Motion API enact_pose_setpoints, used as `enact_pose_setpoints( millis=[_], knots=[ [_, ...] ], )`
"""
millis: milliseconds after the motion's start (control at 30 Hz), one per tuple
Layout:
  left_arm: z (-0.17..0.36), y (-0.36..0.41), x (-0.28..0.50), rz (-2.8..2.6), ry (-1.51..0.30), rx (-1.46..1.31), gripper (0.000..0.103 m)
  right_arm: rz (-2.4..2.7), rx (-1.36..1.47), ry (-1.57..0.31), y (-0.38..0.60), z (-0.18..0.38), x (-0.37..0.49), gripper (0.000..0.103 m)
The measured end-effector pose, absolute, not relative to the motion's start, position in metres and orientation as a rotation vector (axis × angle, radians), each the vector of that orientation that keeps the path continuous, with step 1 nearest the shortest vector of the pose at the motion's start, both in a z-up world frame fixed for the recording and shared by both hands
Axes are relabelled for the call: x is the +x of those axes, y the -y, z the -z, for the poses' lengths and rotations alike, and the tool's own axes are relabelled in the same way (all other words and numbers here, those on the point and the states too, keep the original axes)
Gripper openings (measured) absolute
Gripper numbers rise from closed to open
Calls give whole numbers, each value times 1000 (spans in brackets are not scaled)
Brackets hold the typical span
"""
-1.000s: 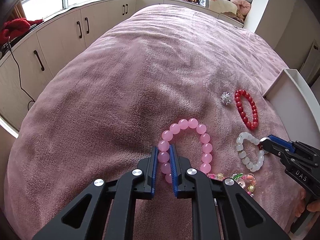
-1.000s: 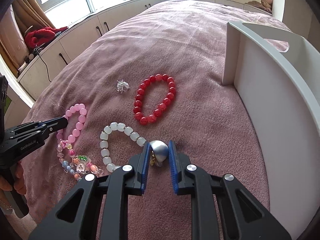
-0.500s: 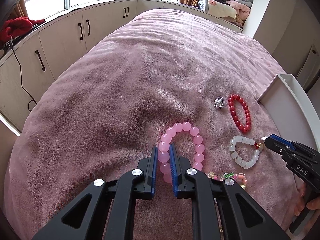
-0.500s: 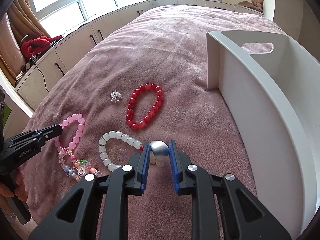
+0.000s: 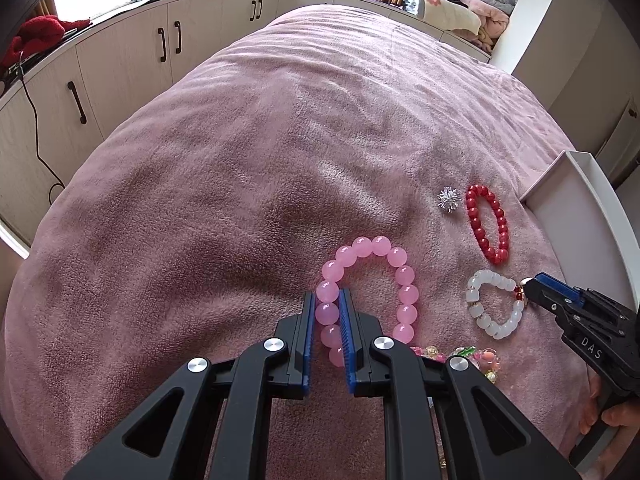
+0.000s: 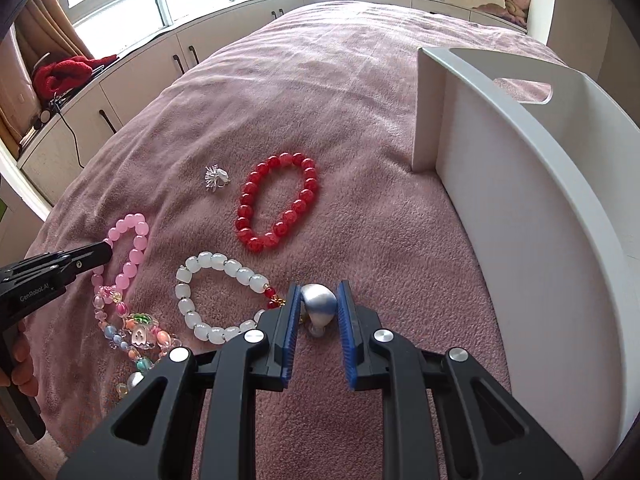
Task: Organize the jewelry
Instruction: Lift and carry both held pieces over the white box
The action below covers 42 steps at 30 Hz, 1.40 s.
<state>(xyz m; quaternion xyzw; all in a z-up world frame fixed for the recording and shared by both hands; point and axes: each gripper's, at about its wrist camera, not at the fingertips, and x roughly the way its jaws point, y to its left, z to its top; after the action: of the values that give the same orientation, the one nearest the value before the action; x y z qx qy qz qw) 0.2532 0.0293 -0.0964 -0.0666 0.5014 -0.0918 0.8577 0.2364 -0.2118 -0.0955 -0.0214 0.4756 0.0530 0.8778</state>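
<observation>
Between the blue pads of the left gripper (image 5: 327,300), clamped, lies the near-left arc of the pink bead bracelet (image 5: 370,298) on the blanket (image 5: 224,184) — light, limp, beads smooth and apt to slip. Right gripper (image 6: 319,294) pinches a silver ornament (image 6: 319,307), probably a ring, beside the white tray (image 6: 516,184) — small, hard.

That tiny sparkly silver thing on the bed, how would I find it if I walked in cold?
Start at the white tray on the pink blanket, then look to the red bead bracelet lying just outside it. The small silver piece sits right beside that bracelet, on the side away from the tray. It is the only spiky, glittering metal item; its neighbours are all loops of round beads.
</observation>
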Motion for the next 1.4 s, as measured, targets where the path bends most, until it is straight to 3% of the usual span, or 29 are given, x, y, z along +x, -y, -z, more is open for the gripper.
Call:
enact_pose_setpoints(
  millis=[400,667,1033,1400],
  knots=[
    [55,-35,238,238,-908,-169,17,-89,-25,-817,218,53,219,18],
    [14,-22,218,269,-821,-49,17,-90,-21,-670,221,5,191,18],
    [-36,51,214,435,-791,-19,17,45,103,-542,299,-48,149,18],
    [-100,162,236,587,-780,19,17,108,276,-621,386,-33,141,19]
  ],
)
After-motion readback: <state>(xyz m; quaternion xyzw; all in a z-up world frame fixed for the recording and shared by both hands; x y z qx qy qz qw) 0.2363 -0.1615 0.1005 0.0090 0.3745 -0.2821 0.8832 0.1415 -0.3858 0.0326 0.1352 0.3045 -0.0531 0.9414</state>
